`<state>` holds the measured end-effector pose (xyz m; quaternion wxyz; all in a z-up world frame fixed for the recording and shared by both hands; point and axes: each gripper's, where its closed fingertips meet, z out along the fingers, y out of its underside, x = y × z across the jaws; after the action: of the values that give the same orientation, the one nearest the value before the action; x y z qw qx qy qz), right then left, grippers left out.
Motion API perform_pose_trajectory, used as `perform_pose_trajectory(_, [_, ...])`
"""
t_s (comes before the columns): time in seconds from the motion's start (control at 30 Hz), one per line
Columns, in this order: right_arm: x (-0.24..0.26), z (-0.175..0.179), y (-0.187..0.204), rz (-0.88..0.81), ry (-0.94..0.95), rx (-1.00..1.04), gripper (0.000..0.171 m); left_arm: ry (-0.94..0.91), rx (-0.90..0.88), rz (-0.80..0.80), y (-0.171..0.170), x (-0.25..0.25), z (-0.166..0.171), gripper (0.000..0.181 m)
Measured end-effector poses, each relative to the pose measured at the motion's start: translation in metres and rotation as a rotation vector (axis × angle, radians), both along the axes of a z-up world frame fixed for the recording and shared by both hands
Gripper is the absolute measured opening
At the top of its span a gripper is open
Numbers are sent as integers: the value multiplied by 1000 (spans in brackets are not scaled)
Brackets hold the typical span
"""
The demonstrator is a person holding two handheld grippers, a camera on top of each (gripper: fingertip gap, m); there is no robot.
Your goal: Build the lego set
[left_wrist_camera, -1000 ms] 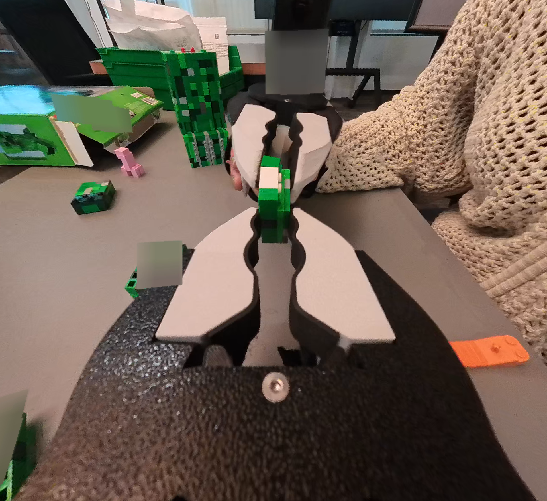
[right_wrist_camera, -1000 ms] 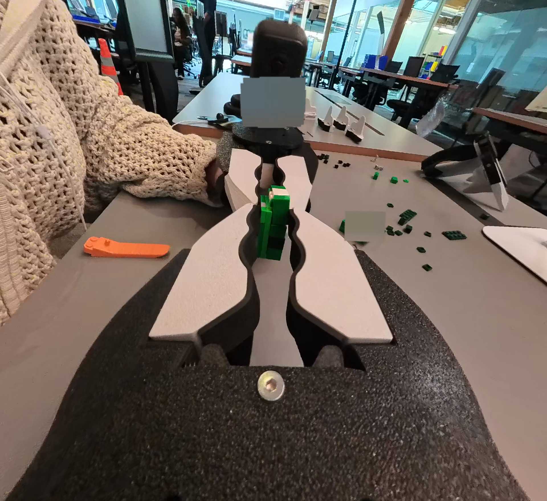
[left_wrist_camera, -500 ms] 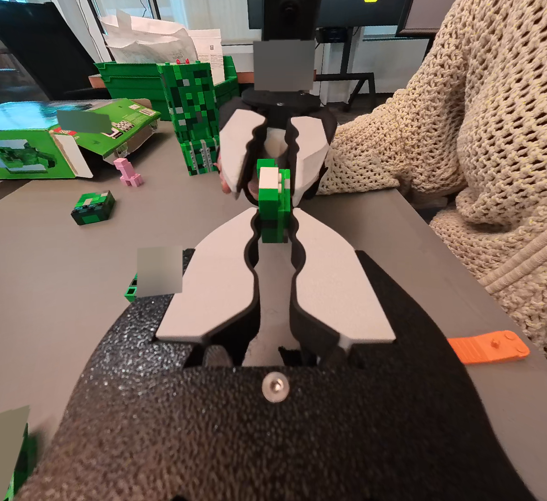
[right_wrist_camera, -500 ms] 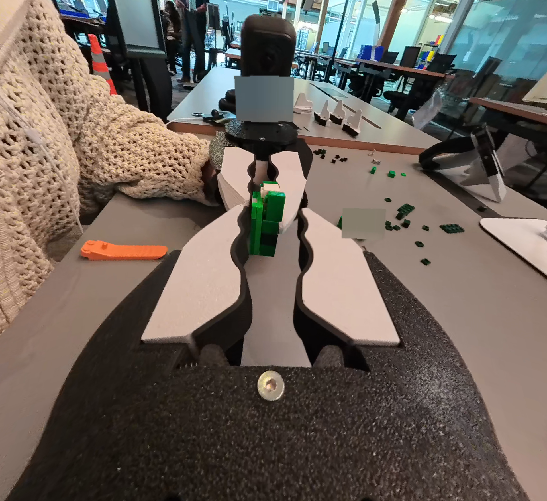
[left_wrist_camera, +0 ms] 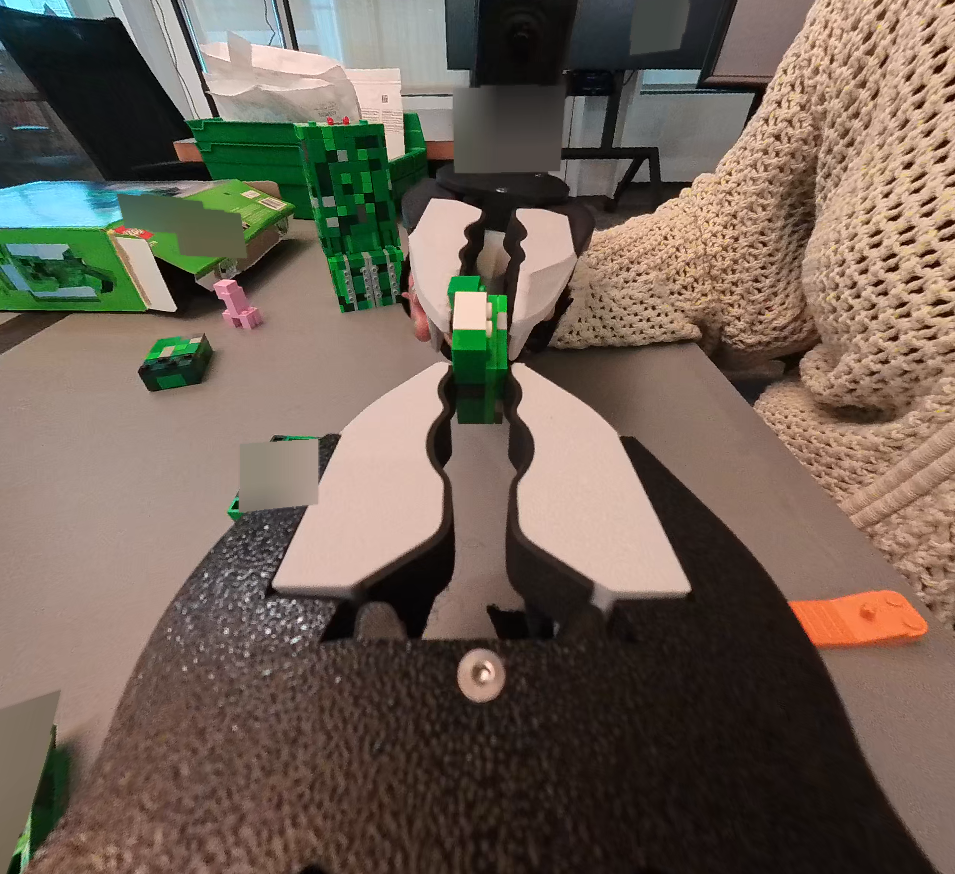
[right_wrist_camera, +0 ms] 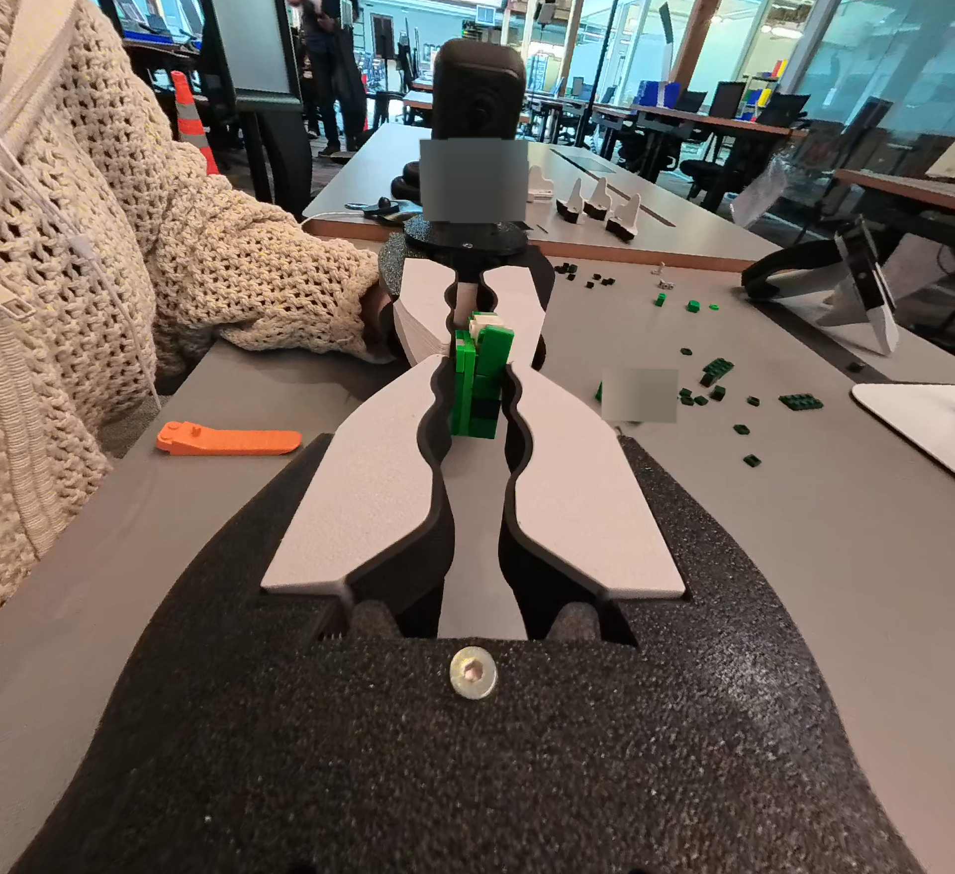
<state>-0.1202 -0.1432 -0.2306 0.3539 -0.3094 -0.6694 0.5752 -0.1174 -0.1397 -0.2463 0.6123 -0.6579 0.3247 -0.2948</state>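
A small green lego assembly (left_wrist_camera: 475, 394) with a white piece on top is held above the grey table (left_wrist_camera: 129, 461), between two grippers that face each other. My left gripper (left_wrist_camera: 479, 371) is shut on its lower part. My right gripper (right_wrist_camera: 475, 368) is shut on the same assembly (right_wrist_camera: 478, 404) from the opposite side. In the left wrist view the right gripper (left_wrist_camera: 478, 327) flanks the assembly's top. In the right wrist view the left gripper (right_wrist_camera: 473, 327) shows behind the assembly. A person's knit sleeves reach to both grippers.
A tall green lego figure (left_wrist_camera: 356, 208), a green box (left_wrist_camera: 77, 260), a pink lego pig (left_wrist_camera: 235, 304) and a small green block (left_wrist_camera: 175, 362) stand to the left. An orange brick separator (right_wrist_camera: 227, 438) lies near the table edge. Loose dark green pieces (right_wrist_camera: 718, 373) are scattered to the right. My left and right fingertips are right by each other. Both grippers' tips are roughly 15 centimetres from the orange brick separator (right_wrist_camera: 227, 438). Look for it in the left wrist view (left_wrist_camera: 836, 643) too.
My right gripper opened its jaws half a second ago and has shut again on the assembly. My left gripper has kept its hold throughout.
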Motion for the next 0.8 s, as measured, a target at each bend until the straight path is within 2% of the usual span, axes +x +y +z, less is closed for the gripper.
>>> perform_pose_trajectory(0.13, [4, -2, -3, 44, -22, 15, 17, 23, 2, -24, -2, 4, -2, 17])
perform_pose_trajectory(0.33, [10, -6, -8, 67, -3, 149, 17, 90, 23, -43, -5, 9, -8, 17])
perform_pose_trajectory(0.63, [9, -9, -2, -12, -3, 294, 19, 371, 159, 110, 4, 2, -13, 17])
perform_pose_trajectory(0.8, [8, -15, 3, -44, -33, 365, 33, 462, 157, 141, 8, 1, -22, 17])
